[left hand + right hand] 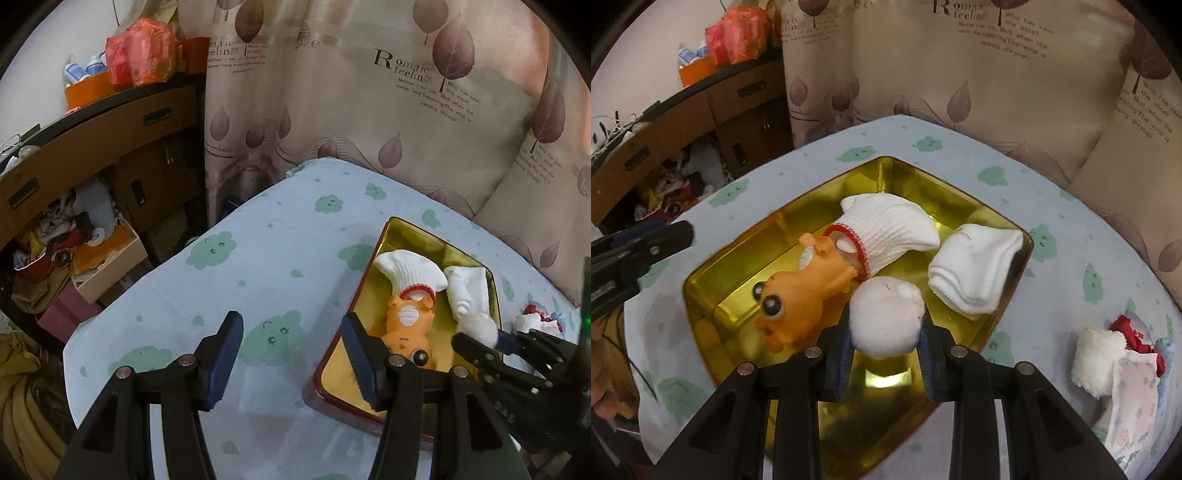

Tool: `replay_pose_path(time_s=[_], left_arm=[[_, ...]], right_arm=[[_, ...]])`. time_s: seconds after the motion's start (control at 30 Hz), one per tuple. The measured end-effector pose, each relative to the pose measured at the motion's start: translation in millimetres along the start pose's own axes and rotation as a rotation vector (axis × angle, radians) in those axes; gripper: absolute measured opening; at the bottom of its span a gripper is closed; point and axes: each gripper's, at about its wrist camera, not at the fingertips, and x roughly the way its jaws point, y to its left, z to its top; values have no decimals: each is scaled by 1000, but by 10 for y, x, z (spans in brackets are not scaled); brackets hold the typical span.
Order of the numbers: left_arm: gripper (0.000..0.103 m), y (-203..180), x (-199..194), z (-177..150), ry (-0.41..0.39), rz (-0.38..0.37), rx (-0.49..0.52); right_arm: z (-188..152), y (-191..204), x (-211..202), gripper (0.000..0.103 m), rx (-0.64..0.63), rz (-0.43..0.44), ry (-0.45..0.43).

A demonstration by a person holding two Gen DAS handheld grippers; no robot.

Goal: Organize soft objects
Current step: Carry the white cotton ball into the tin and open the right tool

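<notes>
Because the gold metal tin [713, 295] collects the soft things, my right tool [884, 325] holds the white fluffy ball [886, 317] clenched above it, near the orange plush toy [809, 288]; my left tool [291, 362] waits released beside the tin.

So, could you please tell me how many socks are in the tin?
2: a red-trimmed sock beside the orange toy, a plain sock at the tin's right end.

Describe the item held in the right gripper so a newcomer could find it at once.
Start at the gold tin tray on the cloud-print cloth. Over its near end, the right gripper pinches a white fluffy ball. Unlike the folded white socks and the orange toy beside it, it is round and fuzzy.
</notes>
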Motion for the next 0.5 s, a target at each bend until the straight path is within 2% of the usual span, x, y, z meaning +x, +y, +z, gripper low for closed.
replay_pose_path(time_s=[0.5], left_arm=[[57,37,59,-2,16,20,-17]], right_arm=[[27,18,243,33,-2,-28,47]])
